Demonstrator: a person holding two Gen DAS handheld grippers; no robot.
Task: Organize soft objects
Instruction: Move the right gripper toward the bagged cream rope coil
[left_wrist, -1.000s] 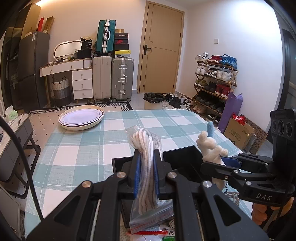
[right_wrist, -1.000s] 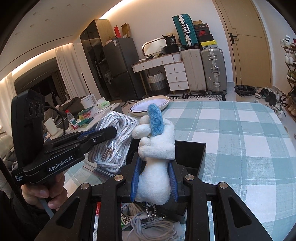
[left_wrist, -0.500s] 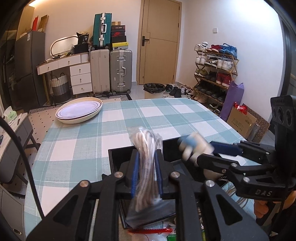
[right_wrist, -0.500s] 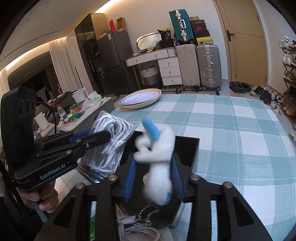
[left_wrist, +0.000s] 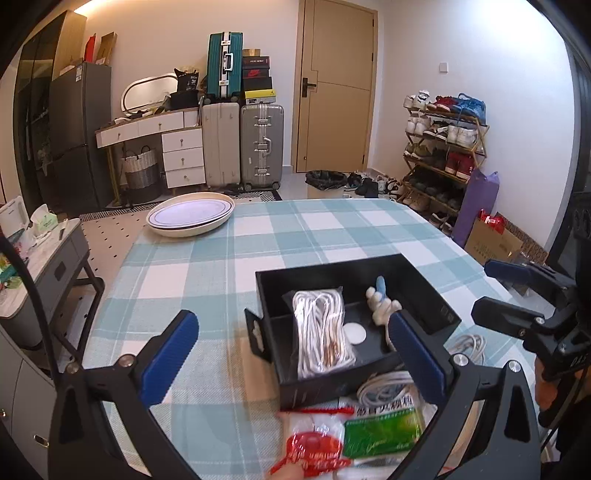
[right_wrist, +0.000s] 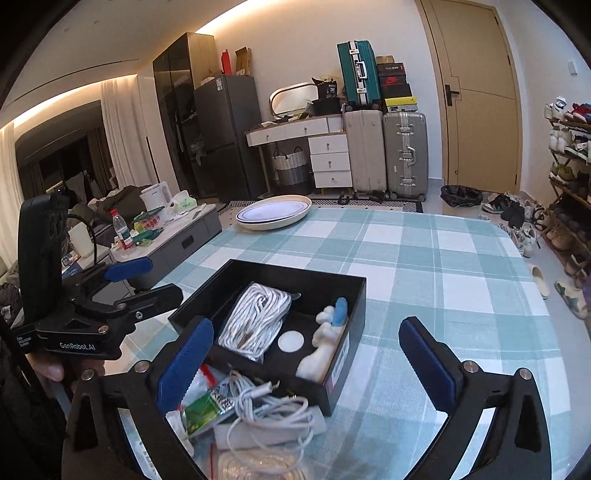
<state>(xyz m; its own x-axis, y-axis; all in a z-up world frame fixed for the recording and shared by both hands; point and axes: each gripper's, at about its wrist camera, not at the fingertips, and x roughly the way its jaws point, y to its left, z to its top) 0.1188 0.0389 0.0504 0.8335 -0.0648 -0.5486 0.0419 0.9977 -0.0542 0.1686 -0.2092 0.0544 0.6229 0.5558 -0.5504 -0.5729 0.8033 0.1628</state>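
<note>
1. The left gripper (left_wrist: 291, 339) points forward and slightly down over the near edge of the table (left_wrist: 325, 229). Its jaws are opening, spread wide with nothing pressed between the blue pads (left_wrist: 170, 354); the black box merely shows in the gap behind them.
2. The right gripper (right_wrist: 310, 354) has the same downward tilt at the near edge, jaws opening and released, gripping nothing. A hand (right_wrist: 55, 369) wraps the handle of the left gripper, seen at the left of the right wrist view.
3. Loose items lie at the near edge, just in front of the box: a red and green packet (left_wrist: 354, 439) and a tangle of white cable (right_wrist: 266, 410).
4. The black box (left_wrist: 269, 291) sits open on the checked cloth near the table's near edge, between the two grippers.
5. Inside it, a clear bag of coiled white cord (left_wrist: 321, 332) lies along the left side, apart from both grippers.
6. A white plush toy with a blue tip (right_wrist: 325, 339) leans against the box's right wall; a small white disc (right_wrist: 290, 341) lies on the box floor between the bag and the toy.
7. A shallow oval dish (left_wrist: 190, 214) rests at the far left corner of the table, well apart from the box.
</note>
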